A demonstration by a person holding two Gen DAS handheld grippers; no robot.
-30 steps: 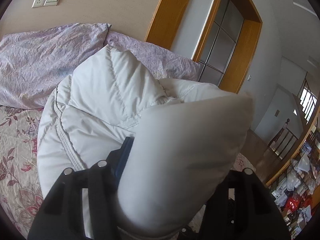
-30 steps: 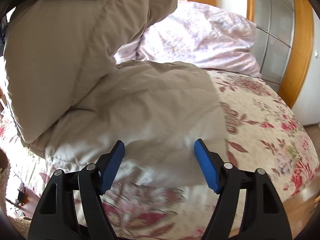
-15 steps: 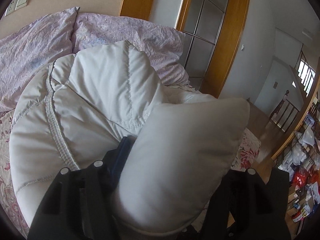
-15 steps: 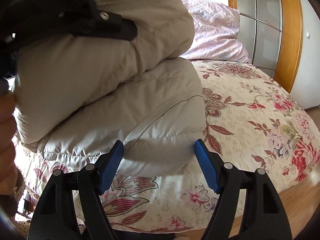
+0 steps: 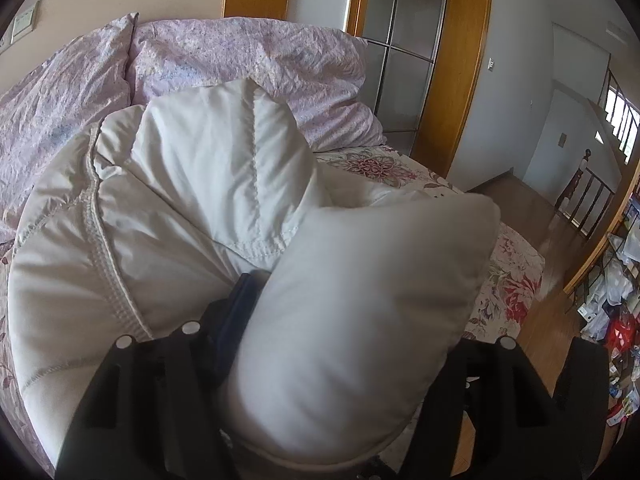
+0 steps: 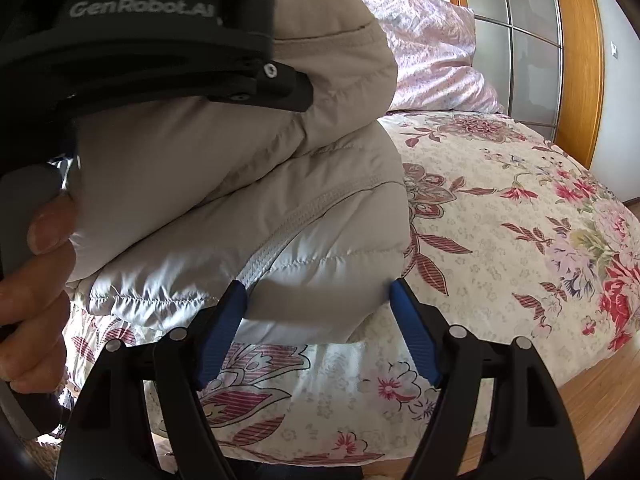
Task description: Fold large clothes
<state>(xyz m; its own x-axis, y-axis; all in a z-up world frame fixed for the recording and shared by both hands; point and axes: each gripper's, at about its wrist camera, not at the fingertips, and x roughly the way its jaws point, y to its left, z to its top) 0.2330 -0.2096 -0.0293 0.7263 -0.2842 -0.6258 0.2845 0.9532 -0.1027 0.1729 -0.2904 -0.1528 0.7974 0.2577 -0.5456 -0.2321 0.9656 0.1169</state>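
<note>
A white quilted down jacket (image 5: 180, 200) lies bunched on the floral bedspread (image 6: 500, 220). My left gripper (image 5: 360, 308) has a thick fold of it filling the gap between its jaws. The blue left pad (image 5: 240, 300) presses on the fabric, the other pad is hidden, and the jaws are opening. From the right wrist view that fold rests on top of the jacket's lower layer (image 6: 320, 200), under the left gripper's black finger (image 6: 272, 80). My right gripper (image 6: 318, 320) stands open, its blue pads on either side of the jacket's near corner, not pressing it.
Lilac pillows (image 5: 240, 60) lie at the head of the bed, beside a wooden door frame with glass panes (image 5: 460, 80). A person's hand (image 6: 36, 280) holds the left gripper. Wooden floor and a cluttered shelf (image 5: 616, 300) are off the bed's right side.
The left gripper carried the held fold down and across, and it now lies on the jacket's lower layer. The right gripper came closer to the jacket's near corner, still open.
</note>
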